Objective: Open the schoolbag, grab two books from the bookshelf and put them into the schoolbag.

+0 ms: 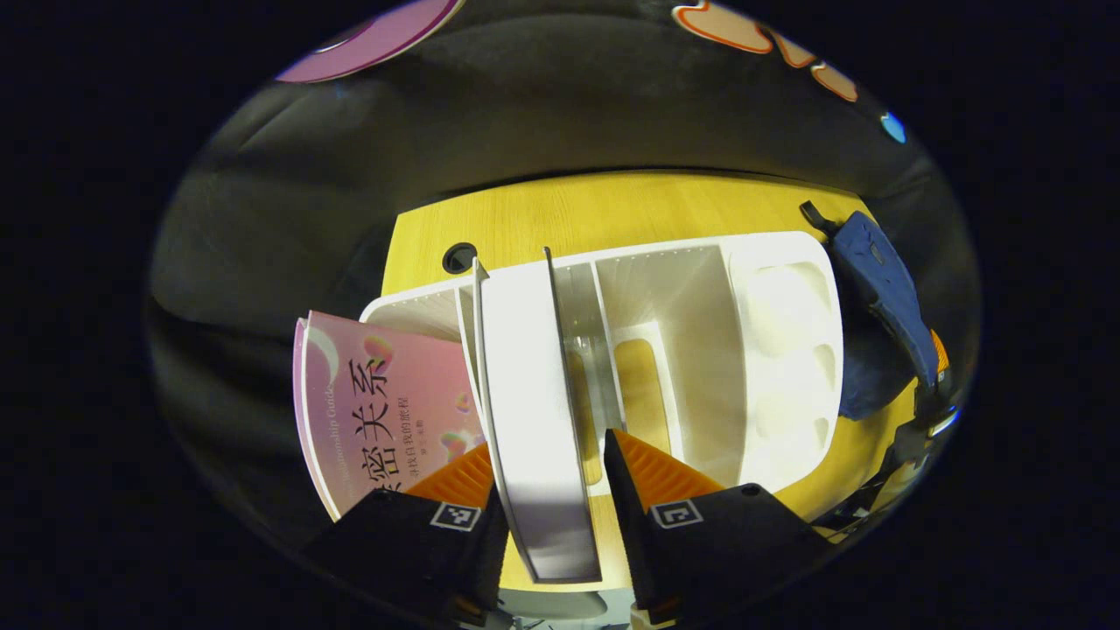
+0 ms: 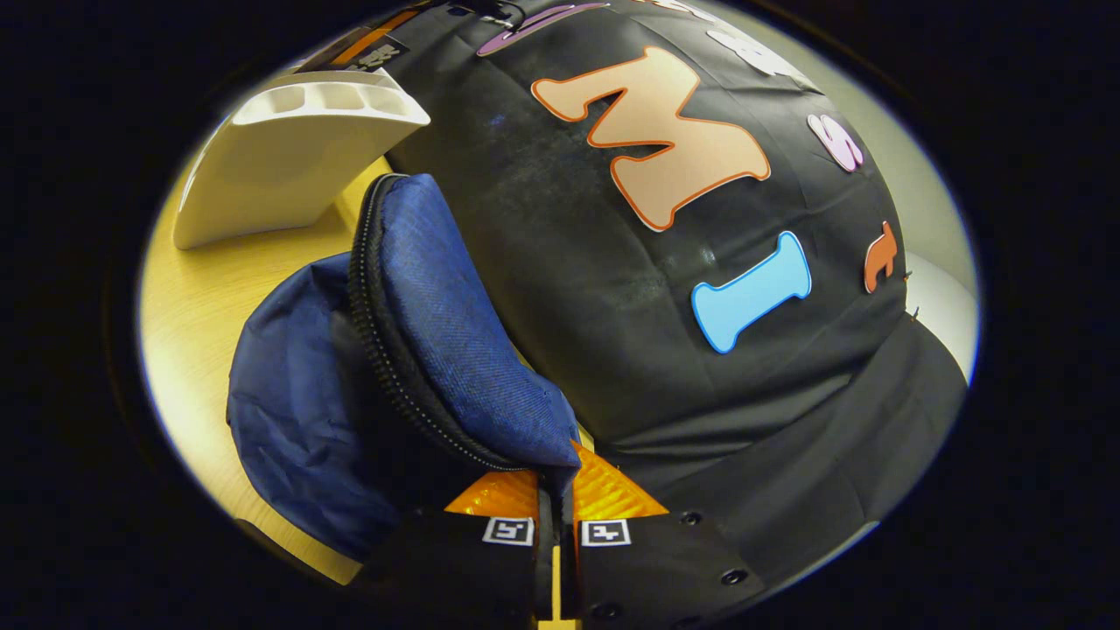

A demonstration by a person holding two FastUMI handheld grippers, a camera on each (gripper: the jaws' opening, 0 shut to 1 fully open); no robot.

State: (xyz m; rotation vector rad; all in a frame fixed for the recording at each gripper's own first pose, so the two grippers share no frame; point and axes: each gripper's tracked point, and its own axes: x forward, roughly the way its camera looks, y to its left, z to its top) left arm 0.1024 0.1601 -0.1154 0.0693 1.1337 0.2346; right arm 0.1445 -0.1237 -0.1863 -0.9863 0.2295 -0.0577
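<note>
A white book (image 1: 525, 376) stands on edge in the white bookshelf (image 1: 744, 350), tilted toward me. My left gripper (image 1: 549, 472) is shut on its lower part, one finger on each face. A pink book (image 1: 385, 402) leans at the shelf's left end. The blue schoolbag (image 1: 879, 289) lies right of the shelf. In the right gripper view, my right gripper (image 2: 556, 490) is shut on the edge of the schoolbag's (image 2: 437, 297) flap, holding it raised. The zipper (image 2: 376, 332) runs along the open mouth, and the inside is dark.
The yellow table (image 1: 595, 219) carries shelf and bag and has a round cable hole (image 1: 458, 257) behind the shelf. The shelf's curved end (image 2: 289, 166) stands just beyond the bag. The black cloth wall hangs close behind the table.
</note>
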